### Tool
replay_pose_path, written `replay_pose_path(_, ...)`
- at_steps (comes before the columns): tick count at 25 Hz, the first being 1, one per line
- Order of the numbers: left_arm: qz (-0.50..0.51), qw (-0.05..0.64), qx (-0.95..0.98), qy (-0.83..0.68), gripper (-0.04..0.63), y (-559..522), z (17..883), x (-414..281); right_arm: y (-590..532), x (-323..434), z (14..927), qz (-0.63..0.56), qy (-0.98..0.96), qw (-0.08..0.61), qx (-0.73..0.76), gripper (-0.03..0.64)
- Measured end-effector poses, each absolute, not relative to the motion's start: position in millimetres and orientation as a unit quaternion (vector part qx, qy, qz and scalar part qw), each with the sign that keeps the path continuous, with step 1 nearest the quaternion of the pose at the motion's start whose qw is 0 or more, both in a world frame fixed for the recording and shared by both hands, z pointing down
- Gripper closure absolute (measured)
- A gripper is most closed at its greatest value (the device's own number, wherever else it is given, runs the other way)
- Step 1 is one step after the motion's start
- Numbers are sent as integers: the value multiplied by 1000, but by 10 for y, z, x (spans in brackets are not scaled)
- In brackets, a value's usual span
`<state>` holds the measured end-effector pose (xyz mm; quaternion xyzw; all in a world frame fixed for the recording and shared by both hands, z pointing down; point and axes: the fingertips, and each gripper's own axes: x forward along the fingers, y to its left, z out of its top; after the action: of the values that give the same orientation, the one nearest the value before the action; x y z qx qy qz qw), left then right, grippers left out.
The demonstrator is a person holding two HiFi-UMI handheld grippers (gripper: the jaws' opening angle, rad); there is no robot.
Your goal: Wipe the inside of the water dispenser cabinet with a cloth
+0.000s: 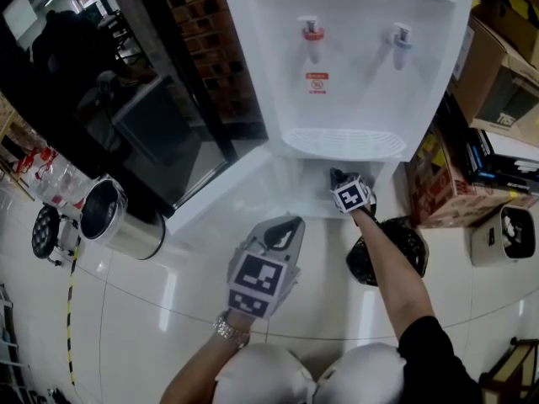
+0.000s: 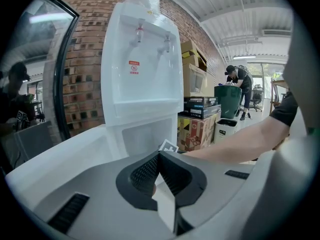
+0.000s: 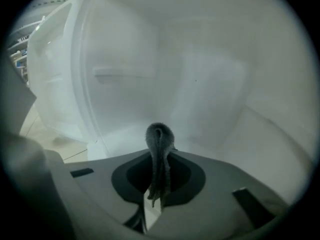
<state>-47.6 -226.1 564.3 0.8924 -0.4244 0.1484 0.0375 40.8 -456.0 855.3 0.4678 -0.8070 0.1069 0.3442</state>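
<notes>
"What's hard to see?"
"From the head, most of the cabinet (image 1: 300,183) and the cloth (image 3: 159,136)."
"The arms?"
"Right arm (image 1: 392,259) stretched far, right gripper (image 1: 339,178) clamping the cloth inside the cabinet. Left gripper (image 2: 159,156) near, closed, empty."

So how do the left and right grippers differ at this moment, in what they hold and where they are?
The right gripper is shut on a grey cloth; the left gripper is shut on nothing. The right gripper reaches inside the water dispenser cabinet, facing its white walls; the left gripper is outside it, above the floor, pointing toward it. Both have their jaws together.
</notes>
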Motion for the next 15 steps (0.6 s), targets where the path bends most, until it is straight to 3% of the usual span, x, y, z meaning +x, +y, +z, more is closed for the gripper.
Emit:
replay_pose_path(4, 148, 39, 893, -422, 594, -2266, 5656, -460, -4287, 63, 8695, 103, -832, 366, 405, 596)
replay_pose_path(8, 136, 35, 890, -433, 594, -2311, 5628, -494, -4083, -140, 8692, 130, -858, 345, 358, 595)
replay_pose_path(15, 91, 25, 880, -466, 594, -2428, 5481, -574, -3748, -49, 7726, 152, -893, 179, 383, 595)
